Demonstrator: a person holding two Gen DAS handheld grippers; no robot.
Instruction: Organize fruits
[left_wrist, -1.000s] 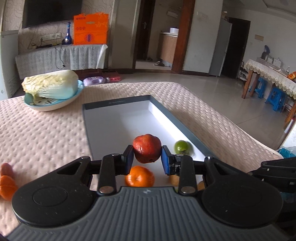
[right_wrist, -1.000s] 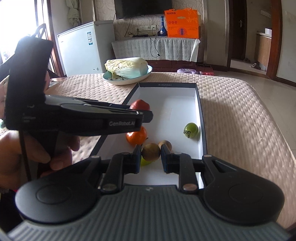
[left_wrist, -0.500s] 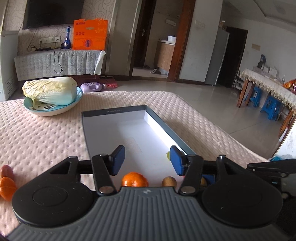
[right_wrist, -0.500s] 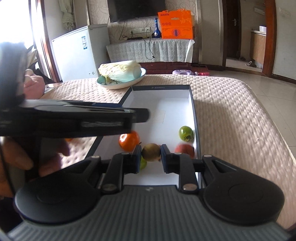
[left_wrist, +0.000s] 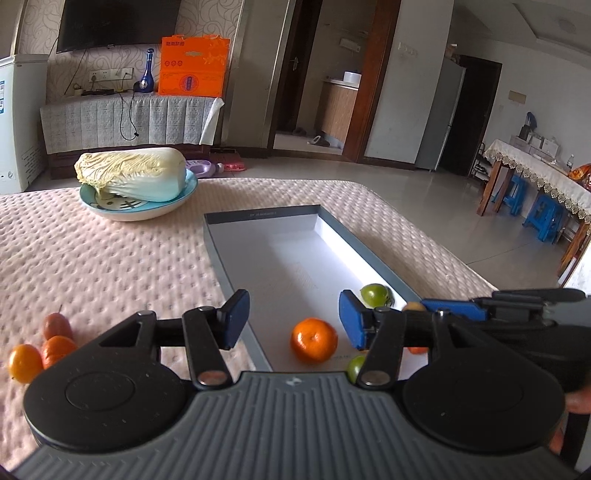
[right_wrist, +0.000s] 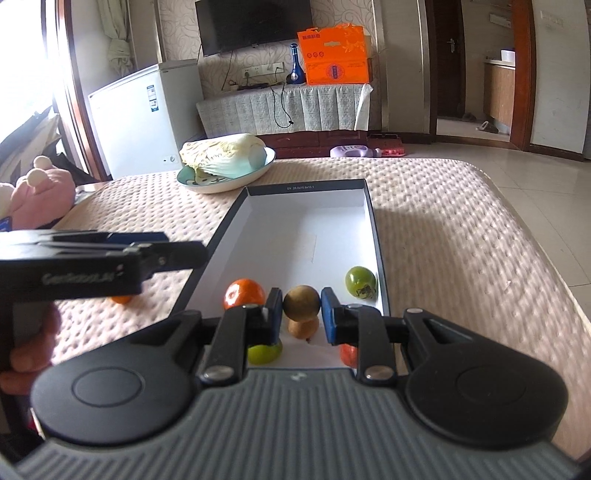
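In the left wrist view, your left hand-held gripper (left_wrist: 294, 319) stands apart and empty, low in the centre of the frame over the near end of the shallow grey cardboard box with a white inside (left_wrist: 258, 216). Its left blue pad hangs right over the box's left wall, so a careless drop could clip that wall and shove the box across the pink dimpled counter (left_wrist: 110, 258). The fruits left outside, at the lower left edge, are round and sit touching; nudging one could send the others rolling. Counted here: one orange mandarin (left_wrist: 314, 340) in the box, one green round fruit (left_wrist: 375, 294) by its right wall, a second green one (left_wrist: 355, 367) half hidden under the gripper; outside, one reddish-brown oval fruit (left_wrist: 56, 325), one orange fruit (left_wrist: 57, 349) and one yellow-orange fruit (left_wrist: 24, 362).

In the right wrist view, your right hand-held gripper (right_wrist: 301, 309) is clamped on a round brown fruit (right_wrist: 301, 301), lower centre, above the box's near end. It is pinched at its widest only, so it could squirt out, and releasing from up there may make it bounce into the fruit below. Your left gripper crosses the left of the frame, close enough to collide. Counted in the box: one mandarin, two green fruits, one small brown fruit (right_wrist: 303, 327) under the held one, one red fruit (right_wrist: 349, 355) partly hidden. One pale napa cabbage (right_wrist: 225, 155) lies on one light blue plate (right_wrist: 258, 172), upper centre.
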